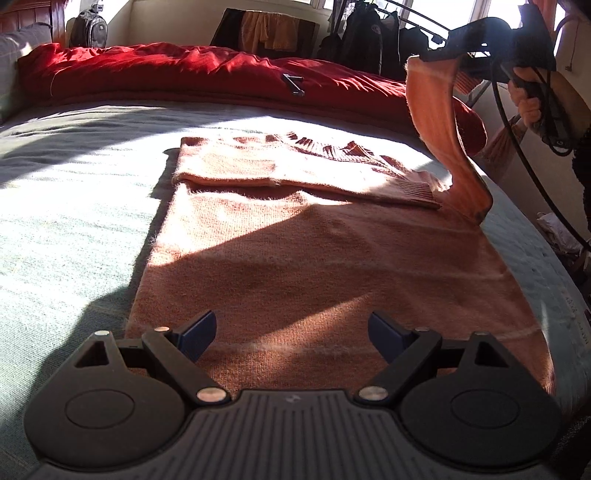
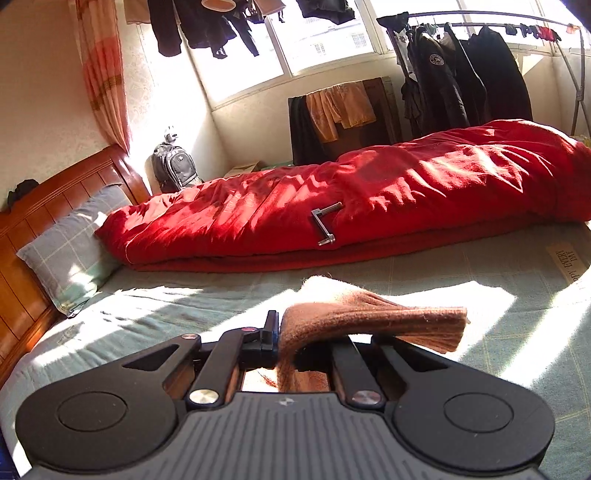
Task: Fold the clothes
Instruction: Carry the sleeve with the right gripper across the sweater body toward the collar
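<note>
Left gripper (image 1: pixel 291 334) spread, sweater (image 1: pixel 295 258) lengthwise away

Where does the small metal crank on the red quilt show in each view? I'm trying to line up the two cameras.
Left wrist: the metal crank lies upper centre, on the red quilt.
Right wrist: it sits mid-frame, on the quilt's near slope.
Shared landmark: the grey backpack behind the bed.

The sweater (image 1: pixel 303 236) is salmon-orange knit with ribbed cuffs. Under it the bed (image 1: pixel 74 206) wears a pale green sheet crossed by a faint check. Behind the sweater lies a bright red quilt (image 2: pixel 369 199). Beside the quilt sit a grey-and-green plaid pillow (image 2: pixel 70 243) and a reddish-brown wooden headboard (image 2: pixel 48 206). Each hand-held gripper (image 1: pixel 291 336) is black with blue pads (image 1: pixel 199 332).
</note>
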`<state>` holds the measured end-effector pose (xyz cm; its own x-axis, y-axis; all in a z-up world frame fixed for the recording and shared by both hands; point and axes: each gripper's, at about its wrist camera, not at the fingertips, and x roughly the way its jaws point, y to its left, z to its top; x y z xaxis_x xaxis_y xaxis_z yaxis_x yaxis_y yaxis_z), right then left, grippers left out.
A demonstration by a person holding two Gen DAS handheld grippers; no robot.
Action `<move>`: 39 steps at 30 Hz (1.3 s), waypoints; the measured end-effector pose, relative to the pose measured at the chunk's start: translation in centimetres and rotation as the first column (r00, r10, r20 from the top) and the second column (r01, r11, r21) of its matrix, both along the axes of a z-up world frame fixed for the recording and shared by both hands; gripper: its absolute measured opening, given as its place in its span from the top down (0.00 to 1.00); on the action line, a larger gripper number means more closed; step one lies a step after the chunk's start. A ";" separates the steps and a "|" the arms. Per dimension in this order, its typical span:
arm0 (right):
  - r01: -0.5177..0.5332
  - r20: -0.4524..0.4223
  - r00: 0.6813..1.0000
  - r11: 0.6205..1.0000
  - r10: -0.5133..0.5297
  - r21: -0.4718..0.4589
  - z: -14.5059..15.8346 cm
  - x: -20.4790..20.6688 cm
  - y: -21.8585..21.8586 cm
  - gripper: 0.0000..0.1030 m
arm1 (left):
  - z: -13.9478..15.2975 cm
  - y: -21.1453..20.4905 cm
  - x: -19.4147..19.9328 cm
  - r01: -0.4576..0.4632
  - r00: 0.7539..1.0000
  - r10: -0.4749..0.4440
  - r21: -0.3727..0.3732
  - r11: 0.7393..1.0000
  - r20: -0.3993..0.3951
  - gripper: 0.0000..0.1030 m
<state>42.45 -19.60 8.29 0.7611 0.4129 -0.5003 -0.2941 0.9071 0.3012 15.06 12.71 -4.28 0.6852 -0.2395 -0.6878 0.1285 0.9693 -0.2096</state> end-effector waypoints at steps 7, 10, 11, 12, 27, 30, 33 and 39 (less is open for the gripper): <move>-0.104 -0.023 0.994 0.991 0.102 -0.085 -1.8 0.3 5.3 0.92 | -0.1 0.8 -0.3 -0.024 1.000 0.024 -0.004 1.000 -0.005 0.13; -0.145 -0.029 0.989 0.974 0.142 -0.172 -3.1 0.2 7.8 0.92 | -0.2 1.0 -0.6 -0.032 0.999 0.032 -0.005 0.999 -0.009 0.13; -0.157 -0.031 0.988 0.966 0.154 -0.205 -3.6 0.1 8.7 0.92 | -0.2 1.0 -0.7 -0.034 0.999 0.034 -0.004 0.999 -0.010 0.13; -0.168 -0.034 0.986 0.957 0.165 -0.237 -4.1 0.1 9.5 0.92 | -0.3 1.1 -0.8 -0.037 0.999 0.037 -0.004 0.999 -0.011 0.13; -0.249 -0.092 0.968 0.833 0.235 -0.495 -11.2 0.0 17.2 0.92 | -0.6 1.8 -1.3 -0.058 0.998 0.059 0.013 0.998 -0.036 0.13; -0.256 -0.101 0.966 0.808 0.239 -0.531 -12.5 0.0 18.3 0.91 | -0.7 1.8 -1.3 -0.059 0.997 0.060 0.018 0.998 -0.039 0.13; -0.259 -0.110 0.965 0.791 0.239 -0.555 -13.8 0.0 19.1 0.91 | -0.7 1.9 -1.4 -0.067 0.997 0.067 0.017 0.998 -0.041 0.13; -0.286 -0.134 0.958 0.798 0.254 -0.530 -14.6 -0.3 19.8 0.71 | -0.9 2.3 -1.7 -0.090 0.995 0.091 0.015 0.996 -0.047 0.13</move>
<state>42.20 0.24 -6.35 0.6248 0.2502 -0.7396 -0.5496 0.8138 -0.1891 13.36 14.98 -5.15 0.6697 -0.1690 -0.7231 0.0302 0.9792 -0.2008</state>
